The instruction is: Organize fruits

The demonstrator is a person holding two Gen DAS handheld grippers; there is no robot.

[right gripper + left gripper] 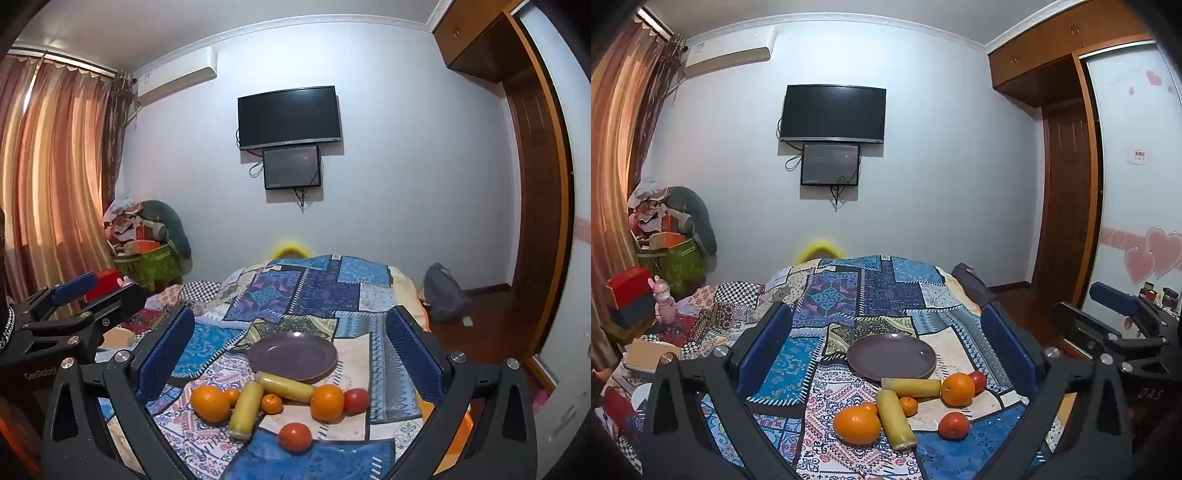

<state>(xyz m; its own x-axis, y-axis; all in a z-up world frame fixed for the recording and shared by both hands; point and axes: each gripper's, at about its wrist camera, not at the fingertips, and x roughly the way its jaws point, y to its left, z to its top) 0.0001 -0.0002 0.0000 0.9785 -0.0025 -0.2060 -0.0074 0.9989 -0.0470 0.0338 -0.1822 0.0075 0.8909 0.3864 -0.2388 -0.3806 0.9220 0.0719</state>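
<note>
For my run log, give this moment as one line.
round dark purple plate empty | fruits loose on patchwork cloth | left claw open | right claw open

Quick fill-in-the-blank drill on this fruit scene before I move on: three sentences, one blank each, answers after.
1. The purple plate holds ____ fruit.
2. The number of yellow sugarcane pieces on the patchwork cloth is ____.
3. Both the left tool and the right tool have fingers spread ____.

Missing words: no; two; open
</note>
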